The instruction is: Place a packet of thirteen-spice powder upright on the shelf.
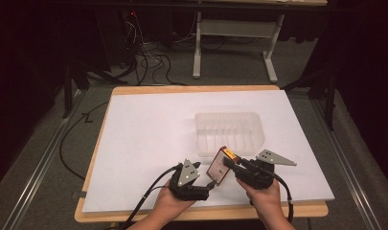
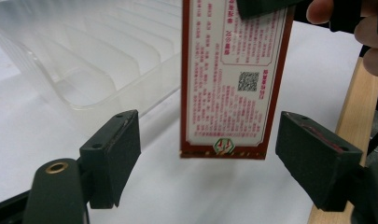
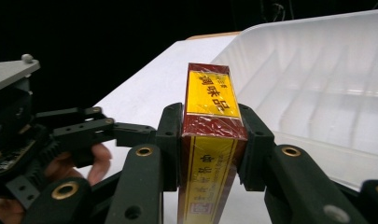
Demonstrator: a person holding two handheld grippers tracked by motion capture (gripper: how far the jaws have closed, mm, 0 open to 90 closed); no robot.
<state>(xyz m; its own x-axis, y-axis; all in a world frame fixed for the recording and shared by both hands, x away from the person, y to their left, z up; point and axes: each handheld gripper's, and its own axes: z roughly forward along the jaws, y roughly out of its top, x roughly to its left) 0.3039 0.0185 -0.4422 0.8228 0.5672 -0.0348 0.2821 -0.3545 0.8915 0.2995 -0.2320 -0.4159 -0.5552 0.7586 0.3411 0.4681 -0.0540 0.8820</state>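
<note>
High view shows a box lifted above the near edge of the table, between the two grippers. The right gripper grasps it: in the right gripper view both pads press on the narrow sides of the box, whose yellow and red face points up and away. The left gripper is released. In the left gripper view its jaws stand apart on both sides of the lower end of the box, with a clear gap on each side, so they touch nothing.

A clear tray lies near the middle of the table, just behind the box, and I see nothing inside its ribbed bottom.

My judgement on the progress: the box is already picked up and it looks like a handover between the hands, with the right gripper now carrying it alone. What is left is probably to bring the box over the tray, put it down inside, and let go. Nothing is in the tray yet, so the placing part is not started.
</note>
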